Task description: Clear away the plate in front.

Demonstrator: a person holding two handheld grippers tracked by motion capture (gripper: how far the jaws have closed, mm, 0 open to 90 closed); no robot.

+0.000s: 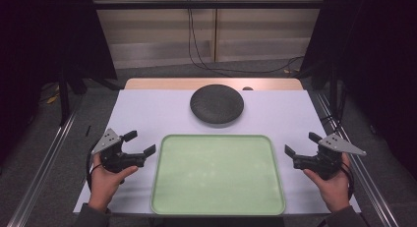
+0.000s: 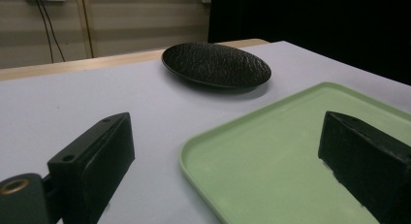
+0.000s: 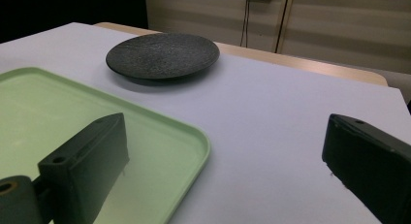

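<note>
- Two grippers, each with jaws spread wide and nothing between them; the left gripper sits just off the tray's left edge, the right gripper just off its right edge
- green tray lies bare at the near middle of the white table, between both hands
- black plate rests just beyond the tray's far rim, apart from it

You had the pale green tray flat at the near middle of the table, long side across, nothing on it. The round black textured plate sat upright just beyond its far edge, not touching
</note>
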